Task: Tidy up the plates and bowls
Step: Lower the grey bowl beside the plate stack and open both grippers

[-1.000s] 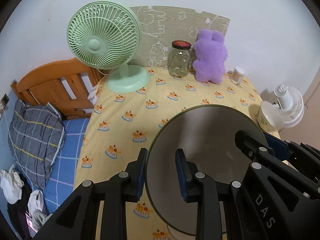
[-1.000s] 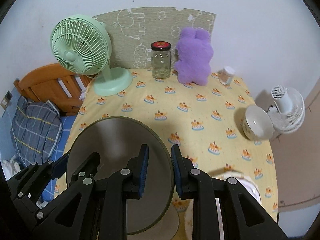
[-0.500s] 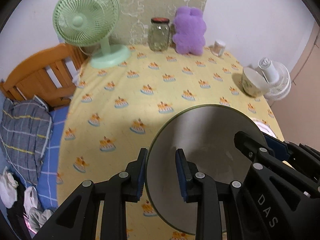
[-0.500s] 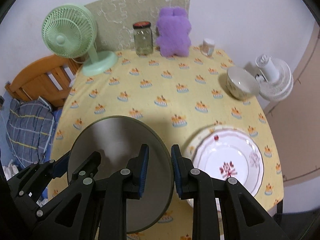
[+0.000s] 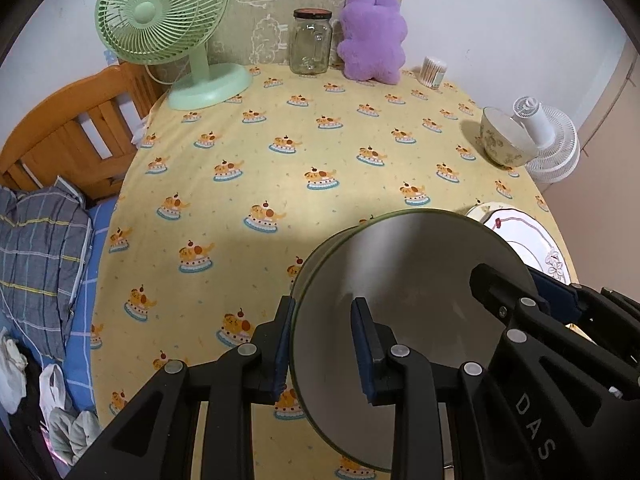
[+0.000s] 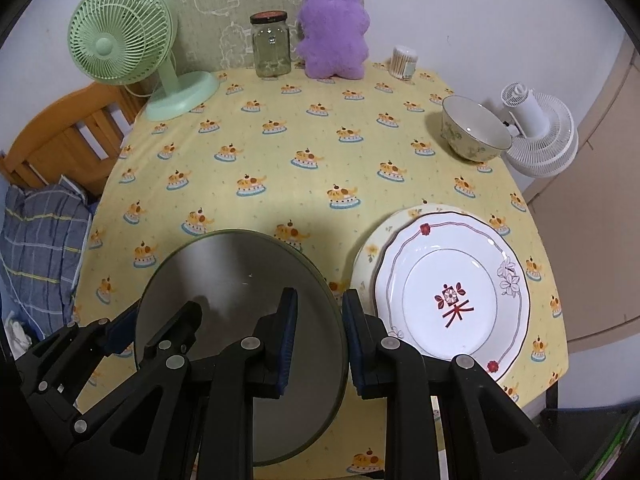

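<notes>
Both tools pinch one grey plate (image 5: 408, 300) by opposite rims: left tool (image 5: 322, 344) on its left edge, right tool (image 6: 318, 340) on its right edge, above the bench (image 6: 280, 160), beside a white flower plate (image 6: 452, 288) w/ a floral bowl (image 6: 474, 128) further back

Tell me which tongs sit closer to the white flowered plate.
Right. The right tongs grip the grey plate's edge right beside the white flowered plate; the left tongs hold its opposite edge, farther off.
</notes>
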Action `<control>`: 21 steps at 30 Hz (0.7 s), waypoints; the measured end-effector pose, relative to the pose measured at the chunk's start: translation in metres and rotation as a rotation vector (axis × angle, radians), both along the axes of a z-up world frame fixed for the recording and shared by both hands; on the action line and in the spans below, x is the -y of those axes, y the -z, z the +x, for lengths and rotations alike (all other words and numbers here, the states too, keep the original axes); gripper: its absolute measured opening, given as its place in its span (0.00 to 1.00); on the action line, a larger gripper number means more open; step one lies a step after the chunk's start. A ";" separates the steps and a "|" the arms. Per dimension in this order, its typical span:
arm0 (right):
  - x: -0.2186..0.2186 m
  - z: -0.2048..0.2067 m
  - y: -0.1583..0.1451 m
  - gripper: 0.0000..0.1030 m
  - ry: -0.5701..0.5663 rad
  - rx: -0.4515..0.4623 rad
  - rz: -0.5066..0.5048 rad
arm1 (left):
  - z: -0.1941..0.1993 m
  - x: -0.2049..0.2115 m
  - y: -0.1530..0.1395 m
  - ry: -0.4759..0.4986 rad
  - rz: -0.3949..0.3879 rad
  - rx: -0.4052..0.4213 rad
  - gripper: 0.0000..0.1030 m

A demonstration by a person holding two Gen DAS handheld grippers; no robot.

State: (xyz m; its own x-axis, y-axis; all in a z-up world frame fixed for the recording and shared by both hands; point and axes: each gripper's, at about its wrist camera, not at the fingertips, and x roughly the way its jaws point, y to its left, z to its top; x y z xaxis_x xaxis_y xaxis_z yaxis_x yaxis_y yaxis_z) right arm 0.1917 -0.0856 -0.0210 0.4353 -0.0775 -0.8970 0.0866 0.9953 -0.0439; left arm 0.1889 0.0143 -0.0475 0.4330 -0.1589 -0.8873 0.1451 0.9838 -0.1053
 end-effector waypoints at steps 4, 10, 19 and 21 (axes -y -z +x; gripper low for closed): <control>0.000 0.006 0.005 0.26 -0.004 -0.012 -0.003 | 0.006 0.000 0.007 -0.011 -0.004 -0.019 0.25; 0.000 0.018 0.016 0.26 -0.012 -0.032 0.011 | 0.016 0.000 0.014 -0.023 0.026 -0.027 0.25; 0.002 0.031 0.036 0.26 -0.018 -0.073 0.044 | 0.025 0.001 0.033 -0.042 0.053 -0.101 0.25; 0.005 0.032 0.039 0.26 -0.007 -0.077 0.056 | 0.026 0.003 0.033 -0.037 0.060 -0.096 0.25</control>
